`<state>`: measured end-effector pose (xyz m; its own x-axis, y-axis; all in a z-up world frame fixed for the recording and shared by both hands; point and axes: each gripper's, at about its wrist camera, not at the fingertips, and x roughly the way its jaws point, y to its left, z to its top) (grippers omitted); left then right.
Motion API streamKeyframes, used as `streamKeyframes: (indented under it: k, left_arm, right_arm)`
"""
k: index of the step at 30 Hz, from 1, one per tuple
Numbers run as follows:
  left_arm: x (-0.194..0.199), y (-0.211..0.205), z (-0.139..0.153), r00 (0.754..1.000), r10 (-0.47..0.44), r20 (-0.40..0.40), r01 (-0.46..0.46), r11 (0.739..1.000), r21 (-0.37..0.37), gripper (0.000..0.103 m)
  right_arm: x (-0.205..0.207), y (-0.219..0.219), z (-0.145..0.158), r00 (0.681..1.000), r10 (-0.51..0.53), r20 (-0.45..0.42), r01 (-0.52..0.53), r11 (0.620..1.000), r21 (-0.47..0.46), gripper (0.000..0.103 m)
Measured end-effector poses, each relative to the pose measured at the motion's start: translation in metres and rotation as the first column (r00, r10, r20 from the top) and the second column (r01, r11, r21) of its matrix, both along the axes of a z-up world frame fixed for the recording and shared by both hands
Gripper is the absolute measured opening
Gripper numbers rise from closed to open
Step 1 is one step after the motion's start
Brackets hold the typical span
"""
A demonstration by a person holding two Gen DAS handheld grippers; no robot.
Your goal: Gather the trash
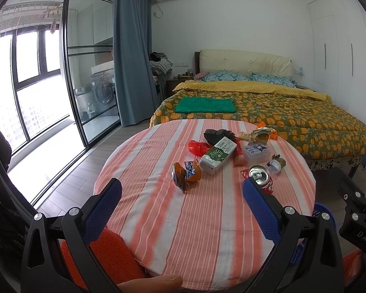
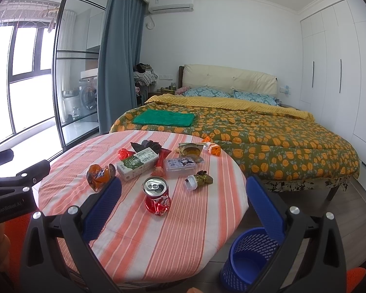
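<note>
Trash (image 2: 156, 196) mid-table (image 2: 158, 249) — bin (image 2: 249, 256) beside.

Left wrist: low over table (image 1: 158, 219) near edge, facing bed (image 1: 280, 112), window side at left.
Right wrist: just right of left one, same heading, bin (image 2: 251, 256) below at right.
Shared: tabletop litter, can (image 1: 259, 174) (image 2: 156, 195), bed, curtain (image 1: 131, 48).

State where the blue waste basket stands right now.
In the right wrist view, the blue waste basket stands on the floor at lower right, beside the near right edge of the striped table, closest to the crushed red can.
</note>
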<state>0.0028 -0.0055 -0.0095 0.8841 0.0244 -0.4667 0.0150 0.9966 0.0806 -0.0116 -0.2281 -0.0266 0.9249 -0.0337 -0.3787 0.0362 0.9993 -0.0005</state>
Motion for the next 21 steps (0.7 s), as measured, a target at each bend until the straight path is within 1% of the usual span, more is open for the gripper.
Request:
streamKeyframes:
  k: [12,15,17,21]
  left_arm:
    - [0.001,-0.001,-0.004,1.000,-0.004,-0.009,0.004,1.000,-0.006,0.098]
    - [-0.003,-0.004,-0.015,1.000,-0.013,-0.014,0.013,1.000,-0.011,0.098]
    - [-0.003,-0.006,-0.017,1.000,-0.019,-0.016,0.019,1.000,0.002,0.098]
    - [0.000,-0.012,-0.018,1.000,-0.016,-0.008,0.017,0.998,0.061,0.098]
  right_arm:
    - [0.000,-0.001,-0.001,1.000,0.001,-0.001,-0.001,1.000,0.004,0.098]
    - [-0.001,-0.003,-0.006,1.000,-0.003,-0.011,0.003,1.000,0.009,0.098]
    - [-0.001,-0.004,-0.008,1.000,-0.006,-0.017,0.006,1.000,0.008,0.098]
    - [-0.002,-0.003,-0.010,1.000,-0.006,-0.018,0.006,1.000,0.006,0.098]
